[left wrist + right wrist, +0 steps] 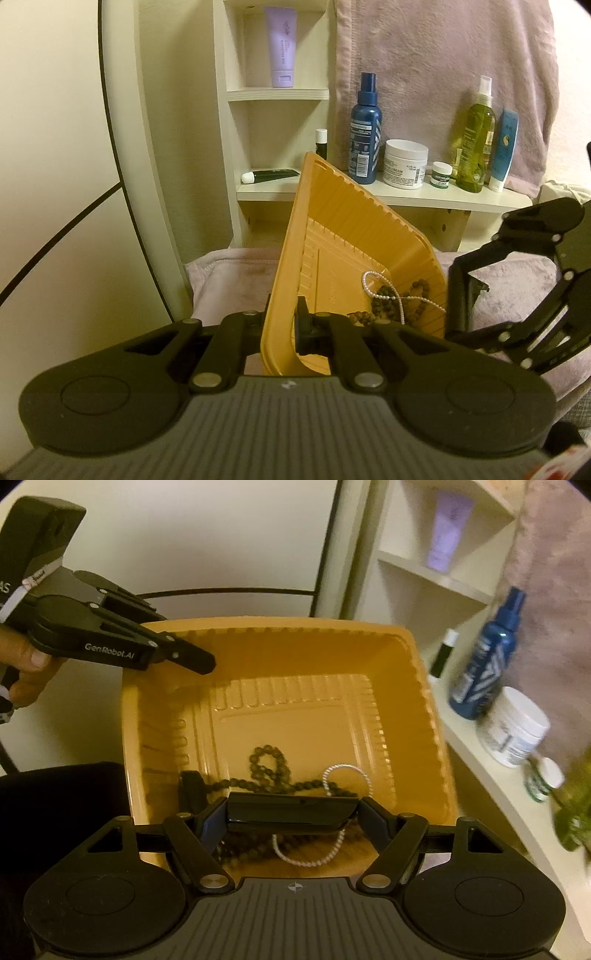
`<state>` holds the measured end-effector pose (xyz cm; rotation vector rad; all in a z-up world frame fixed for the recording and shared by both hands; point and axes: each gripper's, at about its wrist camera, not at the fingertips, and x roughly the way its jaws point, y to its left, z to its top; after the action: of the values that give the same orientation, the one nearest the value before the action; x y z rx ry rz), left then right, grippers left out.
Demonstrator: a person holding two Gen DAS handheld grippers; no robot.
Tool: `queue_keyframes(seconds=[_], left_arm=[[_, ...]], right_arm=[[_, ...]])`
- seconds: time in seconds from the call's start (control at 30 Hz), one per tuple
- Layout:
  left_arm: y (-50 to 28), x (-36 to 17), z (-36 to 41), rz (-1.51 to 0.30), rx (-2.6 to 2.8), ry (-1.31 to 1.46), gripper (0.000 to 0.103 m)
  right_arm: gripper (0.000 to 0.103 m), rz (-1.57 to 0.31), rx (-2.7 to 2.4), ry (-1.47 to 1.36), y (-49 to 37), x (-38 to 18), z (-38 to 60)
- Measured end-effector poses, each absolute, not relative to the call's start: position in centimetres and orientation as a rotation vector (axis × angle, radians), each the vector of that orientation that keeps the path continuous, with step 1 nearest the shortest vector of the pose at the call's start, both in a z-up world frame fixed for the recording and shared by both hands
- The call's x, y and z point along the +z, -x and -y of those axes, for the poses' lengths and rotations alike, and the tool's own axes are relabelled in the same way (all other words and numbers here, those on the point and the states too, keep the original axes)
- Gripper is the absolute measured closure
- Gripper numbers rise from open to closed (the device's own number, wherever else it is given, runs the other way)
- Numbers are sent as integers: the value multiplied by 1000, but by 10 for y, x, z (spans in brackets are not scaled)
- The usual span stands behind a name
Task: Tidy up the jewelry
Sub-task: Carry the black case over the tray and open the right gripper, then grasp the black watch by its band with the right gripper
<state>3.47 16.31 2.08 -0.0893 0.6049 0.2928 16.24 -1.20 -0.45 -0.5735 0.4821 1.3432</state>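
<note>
Pinched on the rim of the tilted orange tray (354, 236), the left gripper (284, 328) risks spilling the beads (266, 771) and pearl strand (343, 771) while the right gripper (291, 812) clamps a black case (291, 806).

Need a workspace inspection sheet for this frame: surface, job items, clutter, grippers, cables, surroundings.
Surface: pink towel under the tray.
Job's things: orange tray, tilted; dark beads and pearl strand tangled inside.
Clutter: blue spray, white jar, green bottle, purple tube.
Grippers: left gripper fingers clamp the tray wall; right gripper holds a black case over the tray.
Cables: nothing seen.
Surroundings: shelf, pink cloth hanging behind.
</note>
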Motion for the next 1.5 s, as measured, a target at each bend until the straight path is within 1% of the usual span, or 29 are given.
queue_keyframes(seconds=[0.13,0.23,0.4,0.53,0.9,1.23,1.27,1.3,1.33,1.37,1.4,1.5], left_arm=[[-35,21,-163,-605,291,92,97],[-35,20,-164,-605,292,95,97],[-35,21,-164,-603,292,95,97],[-34,20,-164,-601,293,97,97],[-34,21,-163,-602,292,94,97],[-34,23,-162,-603,293,91,96],[-34,23,-162,-603,293,92,96],[-34,23,-162,-604,293,92,96],[-34,23,-162,-604,293,91,96],[-34,23,-162,-605,293,92,96],[-34,23,-162,-605,293,92,96],[-34,23,-162,-606,292,91,96]], right_arm=[[28,-487,1352,549,-161,-7,5],[27,-459,1334,462,-162,-3,10],[27,-461,1216,374,-168,4,32],[26,-475,1131,368,-173,-1,58],[24,-634,889,291,-186,-45,117],[23,-712,789,116,-201,-52,115],[24,-720,808,77,-202,-52,113],[34,-724,827,46,-203,-53,110],[41,-730,841,30,-203,-53,107],[54,-736,856,28,-203,-55,102],[60,-740,864,33,-203,-57,97],[66,-754,877,12,-204,-64,86]])
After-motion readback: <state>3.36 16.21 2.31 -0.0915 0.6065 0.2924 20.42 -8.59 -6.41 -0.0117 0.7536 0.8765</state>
